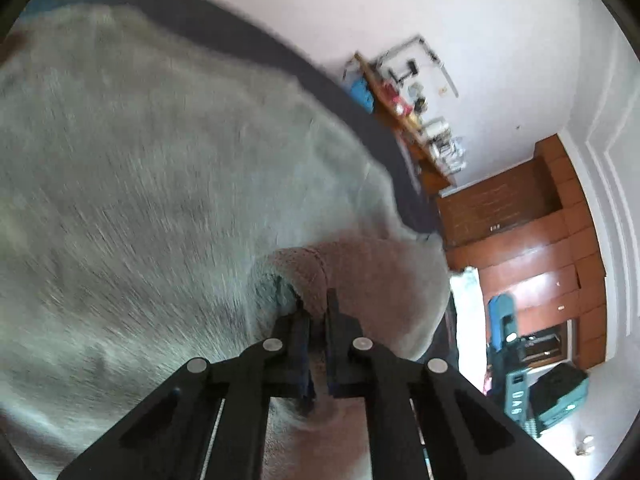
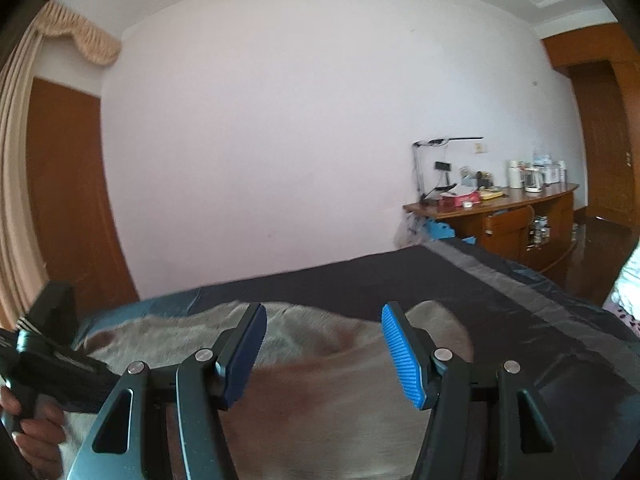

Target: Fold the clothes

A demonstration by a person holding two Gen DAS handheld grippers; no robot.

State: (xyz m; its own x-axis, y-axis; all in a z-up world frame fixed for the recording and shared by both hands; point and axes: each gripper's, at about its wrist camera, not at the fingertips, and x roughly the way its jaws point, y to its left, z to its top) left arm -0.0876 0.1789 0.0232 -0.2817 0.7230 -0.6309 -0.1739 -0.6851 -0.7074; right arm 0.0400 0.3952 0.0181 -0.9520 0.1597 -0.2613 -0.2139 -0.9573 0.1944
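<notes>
— What's on the bed (image 2: 400,276)?

— A fuzzy grey garment (image 1: 140,180), brushed nap, with a pinkish-brown ribbed part, spread over a smooth dark cover with a satiny blue edge.

— And the tools?

— The left gripper (image 1: 316,304) has its black jaws pinched tight on a rolled fold of the pinkish fabric. The person's hand (image 2: 36,436) is wrapped round its handle, seen at the left edge of the right wrist view. The right gripper (image 2: 324,344) hovers over the garment, jaws about half apart, ridged blue pads (image 2: 404,356) bare, holding nothing.

— Anything further right?

— A curved wooden desk (image 2: 500,208) cluttered with small items too blurred to name, one cabinet door ajar; what's inside, I can't tell.
</notes>
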